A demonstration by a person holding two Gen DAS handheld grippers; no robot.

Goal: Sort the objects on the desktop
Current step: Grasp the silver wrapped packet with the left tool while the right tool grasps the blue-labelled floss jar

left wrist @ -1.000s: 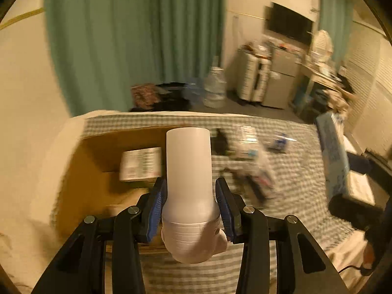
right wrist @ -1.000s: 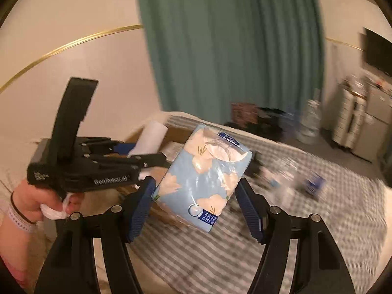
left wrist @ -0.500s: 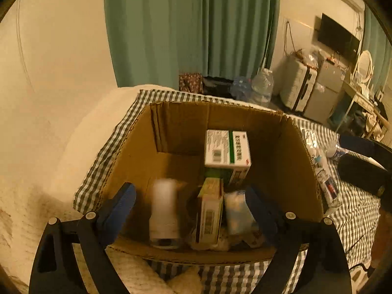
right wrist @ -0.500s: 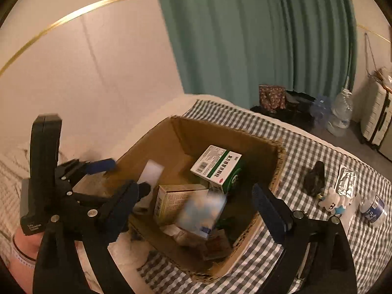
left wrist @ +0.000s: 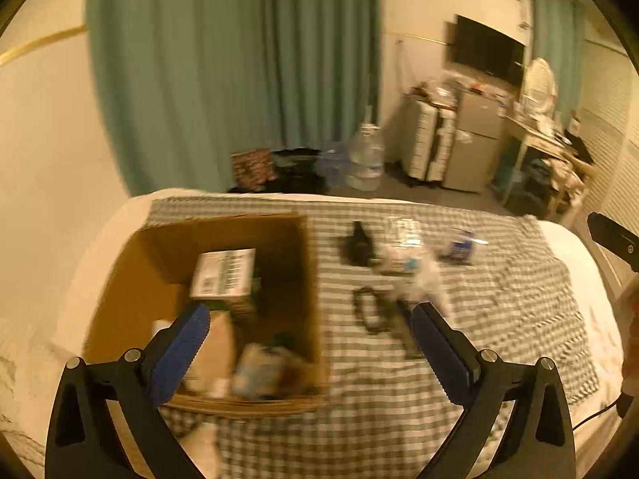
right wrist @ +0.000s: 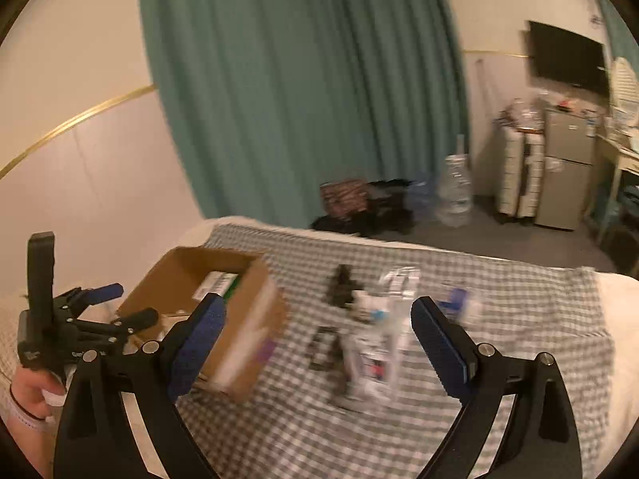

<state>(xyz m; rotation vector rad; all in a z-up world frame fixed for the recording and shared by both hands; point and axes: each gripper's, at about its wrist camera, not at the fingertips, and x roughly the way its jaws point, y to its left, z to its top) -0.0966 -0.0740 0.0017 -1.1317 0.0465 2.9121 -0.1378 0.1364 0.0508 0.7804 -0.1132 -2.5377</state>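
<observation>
Left gripper: the left gripper [left wrist: 309, 325] hung above the bed with its blue-padded jaws spread wide and nothing between them; in the right wrist view it showed at the far left [right wrist: 116, 301], held in the person's hand [right wrist: 28, 397].
Right gripper: the right gripper [right wrist: 315, 325] was likewise spread wide and empty, raised over the checked cloth.
Cardboard box: the cardboard box [left wrist: 307, 279] sat on the left part of the cloth, open at the top; the left gripper's left pad lay over its near half in the picture.
Box contents: a white and green carton [left wrist: 223, 271] lay toward the far side of the box; nearer lay a tan carton [left wrist: 217, 343] and a pale blue packet [left wrist: 259, 363], both blurred, so what they are is only probable.
Checked cloth: the green and white checked cloth [left wrist: 519, 299] covered the bed top.
Loose items: to the right of the box, on the cloth, lay a small black object [left wrist: 357, 241], a clear crinkled packet [left wrist: 403, 235], a small blue and white bottle [left wrist: 461, 245] further right, and nearer, a black strap-like item [left wrist: 367, 311].
Right view of loose items: the same cluster lay between the right gripper's pads, with white packets [right wrist: 375, 351] too smeared to read.
Background: a teal curtain [left wrist: 239, 72] hung behind the bed, with a large water bottle [left wrist: 365, 157] on the floor beside it.
</observation>
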